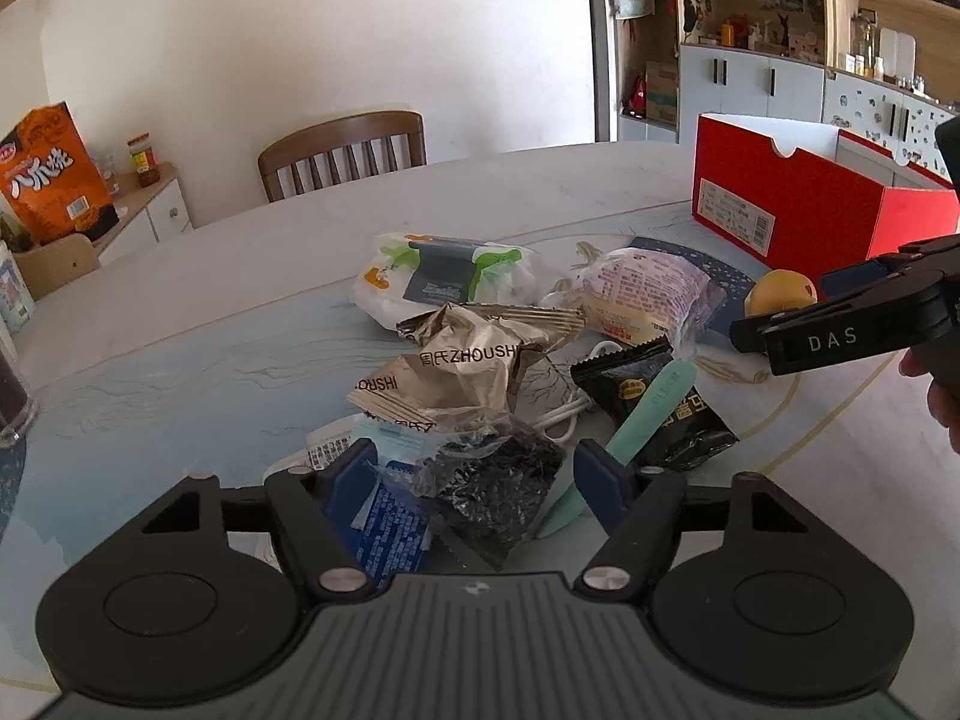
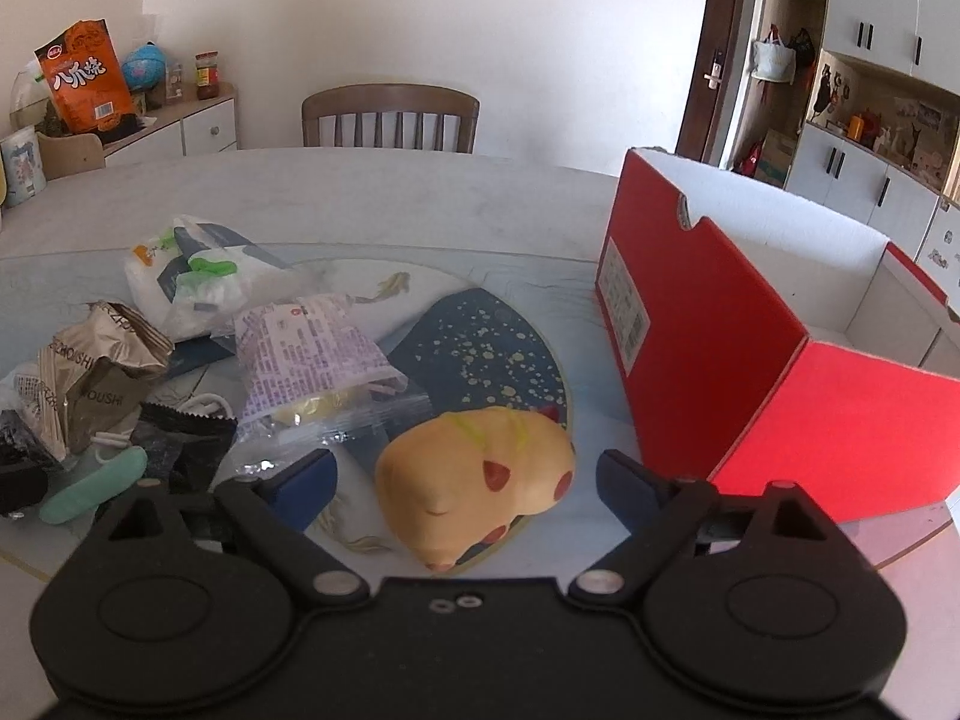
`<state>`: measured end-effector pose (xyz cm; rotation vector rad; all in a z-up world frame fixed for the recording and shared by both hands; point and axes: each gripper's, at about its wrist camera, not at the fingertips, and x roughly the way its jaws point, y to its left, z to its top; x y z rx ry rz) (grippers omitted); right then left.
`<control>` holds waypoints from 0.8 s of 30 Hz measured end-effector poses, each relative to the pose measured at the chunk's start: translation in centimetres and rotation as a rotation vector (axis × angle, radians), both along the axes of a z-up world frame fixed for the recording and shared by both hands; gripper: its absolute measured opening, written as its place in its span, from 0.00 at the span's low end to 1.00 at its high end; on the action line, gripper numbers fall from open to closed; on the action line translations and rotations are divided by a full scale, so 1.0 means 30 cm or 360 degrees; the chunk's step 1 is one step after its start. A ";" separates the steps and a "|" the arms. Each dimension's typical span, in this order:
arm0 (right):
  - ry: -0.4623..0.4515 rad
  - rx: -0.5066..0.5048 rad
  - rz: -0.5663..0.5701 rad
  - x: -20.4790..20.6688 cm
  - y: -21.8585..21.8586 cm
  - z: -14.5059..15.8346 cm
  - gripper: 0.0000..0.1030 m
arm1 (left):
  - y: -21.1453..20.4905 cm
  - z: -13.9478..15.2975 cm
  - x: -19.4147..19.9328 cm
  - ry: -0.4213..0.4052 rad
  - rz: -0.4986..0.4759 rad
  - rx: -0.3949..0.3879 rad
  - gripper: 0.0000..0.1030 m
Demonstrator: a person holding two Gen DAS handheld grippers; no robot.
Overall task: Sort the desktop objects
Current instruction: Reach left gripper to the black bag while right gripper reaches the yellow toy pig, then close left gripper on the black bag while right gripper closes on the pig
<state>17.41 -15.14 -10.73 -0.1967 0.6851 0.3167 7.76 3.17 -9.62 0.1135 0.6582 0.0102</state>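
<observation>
We are just starting. Our red box (image 2: 750, 360) at the right of the frame looks empty. The snack pile (image 1: 480, 360) sits mid-frame. Our left gripper (image 1: 477, 483) and right gripper (image 2: 468, 480) are wide open, holding nothing; the yellow toy (image 2: 480, 480) lies between the right fingers.

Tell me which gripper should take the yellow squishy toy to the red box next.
Right. The right gripper is open with the yellow toy between its fingers, and the red box stands just to its right. The left gripper is open over the dark crinkled wrapper, farther from both.
</observation>
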 end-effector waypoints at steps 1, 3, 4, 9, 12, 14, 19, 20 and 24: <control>0.0000 -0.0004 -0.0002 0.002 0.000 -0.002 0.84 | -0.002 0.000 0.001 -0.0005 -0.0002 0.0003 0.68; 0.0014 0.0000 -0.0004 0.009 0.002 -0.005 0.78 | -0.001 0.000 0.003 -0.0011 -0.0004 0.0002 0.63; 0.0019 0.0001 -0.0008 0.012 0.002 -0.007 0.76 | -0.002 0.001 0.005 -0.0015 -0.0006 0.0000 0.61; 0.0016 -0.0006 -0.0035 0.018 0.004 -0.009 0.70 | 0.002 0.005 0.009 -0.0025 -0.0022 -0.0005 0.52; 0.0014 -0.0012 -0.0035 0.019 0.004 -0.009 0.69 | 0.003 0.008 0.009 -0.0028 -0.0029 -0.0014 0.45; 0.0014 -0.0011 -0.0038 0.019 0.004 -0.010 0.68 | 0.006 0.009 0.013 -0.0020 -0.0039 -0.0038 0.43; 0.0012 -0.0030 -0.0036 0.016 0.011 -0.007 0.66 | 0.018 0.013 0.017 -0.0013 -0.0038 -0.0091 0.40; 0.0011 -0.0030 -0.0033 0.014 0.011 -0.004 0.66 | 0.022 0.016 0.018 -0.0012 -0.0038 -0.0102 0.40; -0.0009 -0.0045 -0.0022 0.008 0.017 0.013 0.66 | 0.033 0.027 0.021 -0.0007 -0.0042 -0.0140 0.39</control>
